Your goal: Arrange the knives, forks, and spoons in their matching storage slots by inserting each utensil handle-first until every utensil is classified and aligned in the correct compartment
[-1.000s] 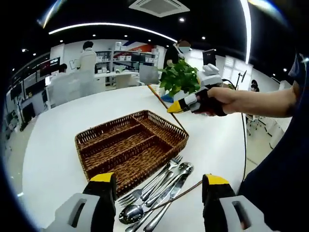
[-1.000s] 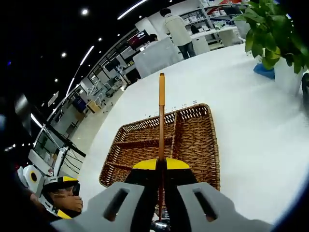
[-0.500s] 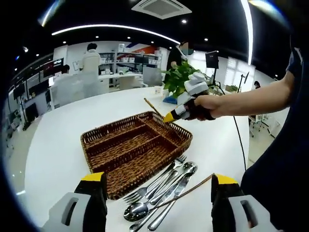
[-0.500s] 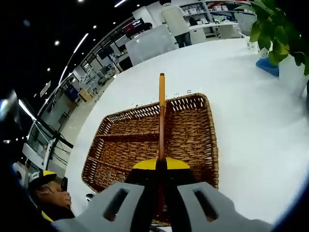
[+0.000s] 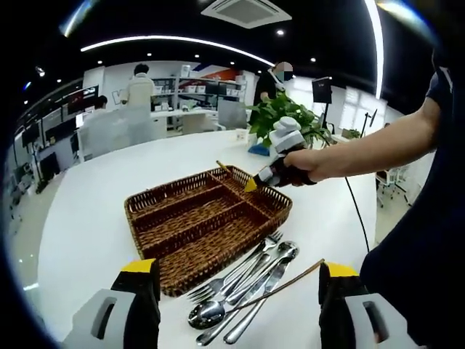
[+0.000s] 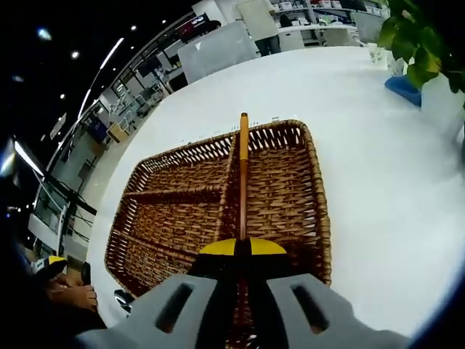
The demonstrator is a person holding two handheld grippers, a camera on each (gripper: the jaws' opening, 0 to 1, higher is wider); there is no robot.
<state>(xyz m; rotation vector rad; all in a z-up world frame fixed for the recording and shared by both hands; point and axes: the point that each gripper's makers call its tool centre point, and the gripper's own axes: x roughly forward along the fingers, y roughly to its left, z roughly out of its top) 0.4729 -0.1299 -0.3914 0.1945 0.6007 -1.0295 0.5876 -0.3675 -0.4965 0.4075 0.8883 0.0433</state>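
Over the wicker tray (image 6: 290, 196) on the white bench (image 6: 378, 182), we've got a single wooden chopstick (image 6: 243, 174) pinched in the right claw (image 6: 243, 243), jaws squeezed together on it. In the right gripper view the stick runs straight out from the jaws along the divider between the tray's long right-hand slot and the slots to its left, tip reaching the far rim. Can't tell if it's touching the wicker or just hovering above it.

From the left gripper view the same right claw (image 5: 254, 180) sits above the far right corner of the tray (image 5: 156, 211), held by a person's hand (image 5: 305, 166), with the chopstick (image 5: 227, 169) poking out past the yellow tips.

The rest of the cutlery is lying loose on the bench (image 5: 87, 225), just beside the tray's near right edge: a fork (image 5: 229, 273), a spoon (image 5: 207, 313), another spoon (image 5: 280, 254) and a second chopstick (image 5: 280, 283) laid across the pile. All the tray's slots look bare in both views.

The left claw (image 5: 236, 291) hangs near the pile with its jaws wide apart, gripping nothing.

Farther out there's a potted plant (image 5: 280, 113) on the far side of the bench, and people standing at desks in the office behind.
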